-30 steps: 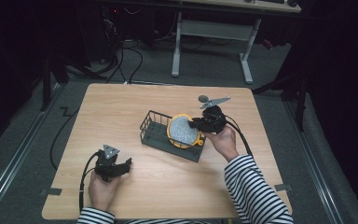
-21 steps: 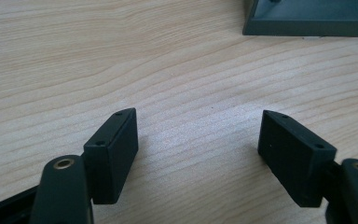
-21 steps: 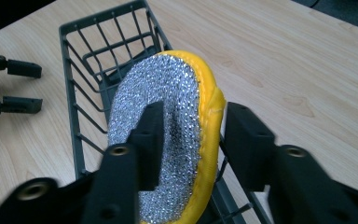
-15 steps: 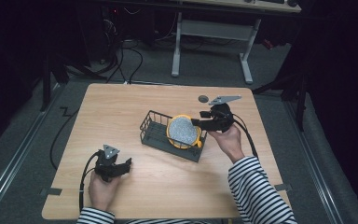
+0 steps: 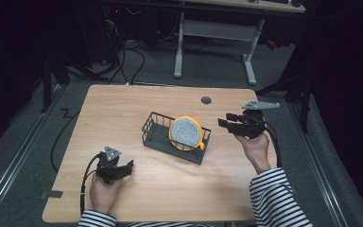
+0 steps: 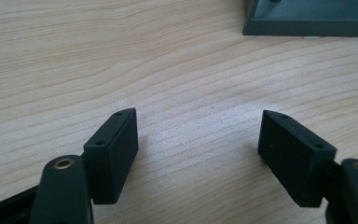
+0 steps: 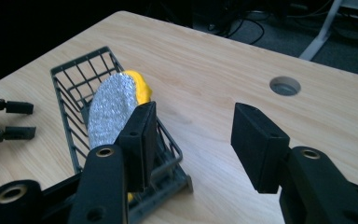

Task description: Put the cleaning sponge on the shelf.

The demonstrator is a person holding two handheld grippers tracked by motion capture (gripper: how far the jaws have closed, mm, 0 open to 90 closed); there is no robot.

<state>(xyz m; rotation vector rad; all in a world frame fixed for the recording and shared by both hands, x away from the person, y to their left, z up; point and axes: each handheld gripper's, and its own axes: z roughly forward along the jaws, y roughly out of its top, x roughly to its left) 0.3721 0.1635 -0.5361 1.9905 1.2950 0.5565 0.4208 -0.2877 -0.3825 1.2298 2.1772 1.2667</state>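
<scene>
A dark wire rack [image 5: 160, 135] [image 7: 72, 84] stands in the middle of the wooden table [image 5: 123, 109]. A round yellow plate with a speckled grey face [image 5: 185, 133] [image 7: 112, 105] leans on edge inside the rack. To the rack's right, my right gripper [image 5: 224, 119] [image 7: 193, 140] hovers open with nothing between its jaws. My left gripper [image 5: 128, 166] [image 6: 198, 154] rests low at the table's front left, open and holding nothing, and a corner of the rack's base [image 6: 307, 18] lies ahead of it.
A round cable hole [image 5: 206, 100] [image 7: 285, 86] sits in the table behind the rack. Beyond the far edge stands a white desk frame [image 5: 212, 42] with cables on the floor. The other gripper's jaws [image 7: 9, 121] appear at the left of the right gripper view.
My right gripper has let go of the plate and drawn back to the right of the rack. The plate stays leaning in the rack. The left gripper has not moved.
</scene>
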